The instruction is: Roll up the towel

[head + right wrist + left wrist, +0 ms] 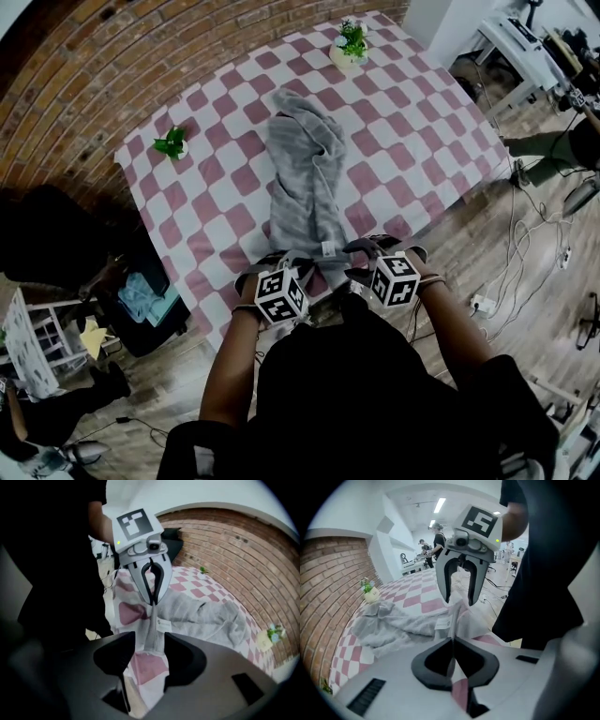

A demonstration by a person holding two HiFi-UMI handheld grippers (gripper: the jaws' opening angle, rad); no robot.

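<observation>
The grey terry towel (305,178) lies crumpled in a long strip on the pink-and-white checked tablecloth (412,141), running from the middle of the tabletop to its near edge, where its near end carries a small white label (329,248). My left claw (453,641) is clenched on the thin hem of this near end, at the near edge of the tabletop. My right claw (150,649) is just beside it with its jaws released and apart; the same hem passes between them, but the pads do not press on it.
</observation>
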